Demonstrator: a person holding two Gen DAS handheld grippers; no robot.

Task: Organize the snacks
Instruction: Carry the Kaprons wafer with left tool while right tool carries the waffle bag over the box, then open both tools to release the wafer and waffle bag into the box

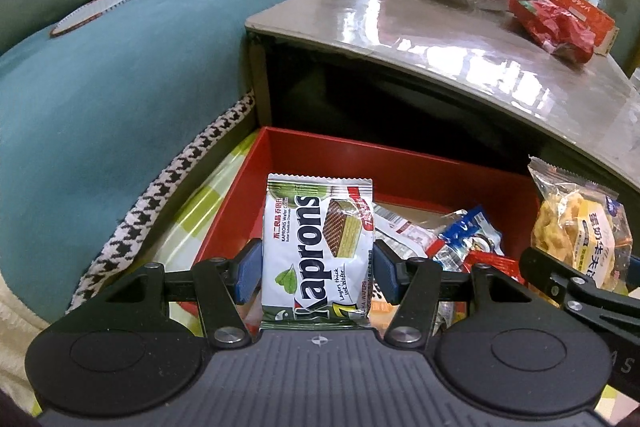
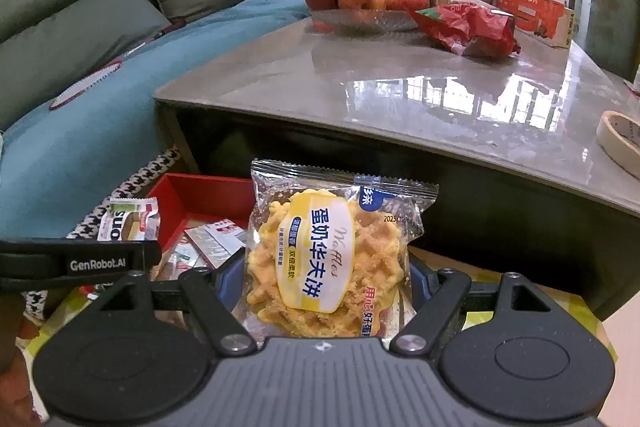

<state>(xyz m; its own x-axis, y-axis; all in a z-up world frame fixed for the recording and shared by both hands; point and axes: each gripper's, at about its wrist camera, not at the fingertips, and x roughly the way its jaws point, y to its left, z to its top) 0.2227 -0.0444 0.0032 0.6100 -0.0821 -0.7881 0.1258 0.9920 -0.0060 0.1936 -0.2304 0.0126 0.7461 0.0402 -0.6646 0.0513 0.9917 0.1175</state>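
Beside table (image 2: 400, 99), each claw (left (image 1: 318, 267), right (image 2: 328, 275)) clamps a snack packet.

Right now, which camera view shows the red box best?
The left wrist view shows the red box best: its back wall, left wall and the snack packets inside are visible behind the Kaprons wafer pack. The right wrist view shows only its left corner, since the waffle pack hides the rest.
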